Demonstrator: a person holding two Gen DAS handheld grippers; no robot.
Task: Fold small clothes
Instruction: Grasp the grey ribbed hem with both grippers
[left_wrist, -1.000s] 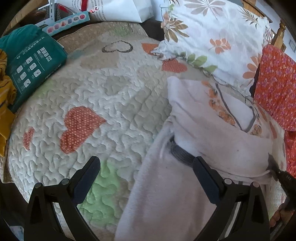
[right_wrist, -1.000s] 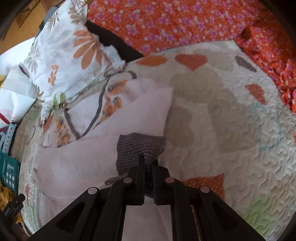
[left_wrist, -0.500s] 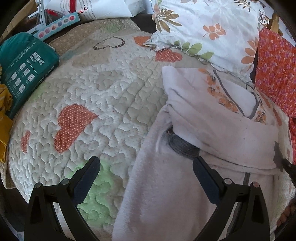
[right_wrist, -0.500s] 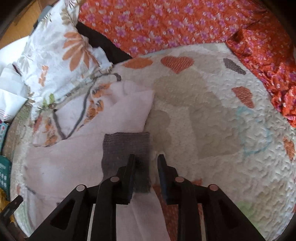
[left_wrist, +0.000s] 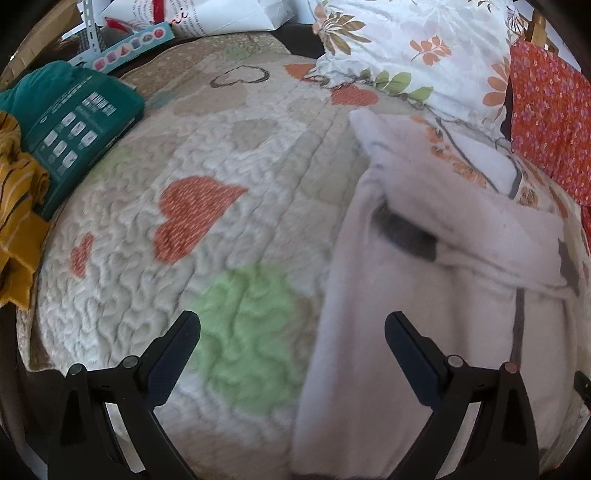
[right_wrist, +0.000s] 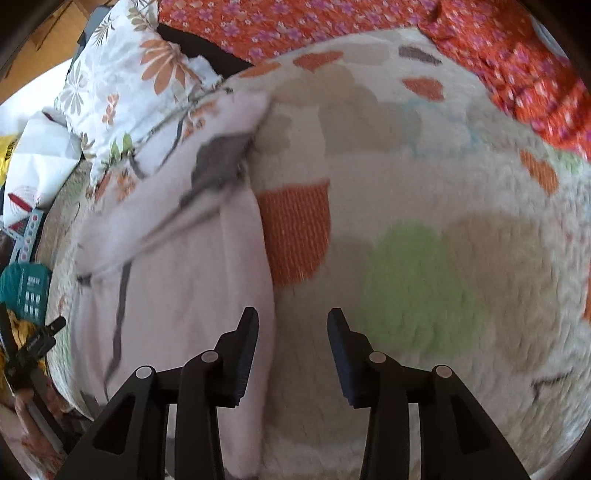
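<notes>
A small pale pink garment with grey cuffs lies partly folded on the quilt, its sleeves laid across the body. A grey cuff peeks from under a fold. In the right wrist view the garment lies at the left, with a grey cuff on its upper right corner. My left gripper is open and empty, over the quilt at the garment's left edge. My right gripper is open and empty, at the garment's right edge.
A quilt with hearts covers the bed. A floral pillow lies behind the garment and an orange flowered cloth to the right. A teal box and yellow cloth lie at the left.
My right gripper opened, let go of the grey cuff and drew back to the right. My left gripper stayed open and pulled back slightly to the left.
</notes>
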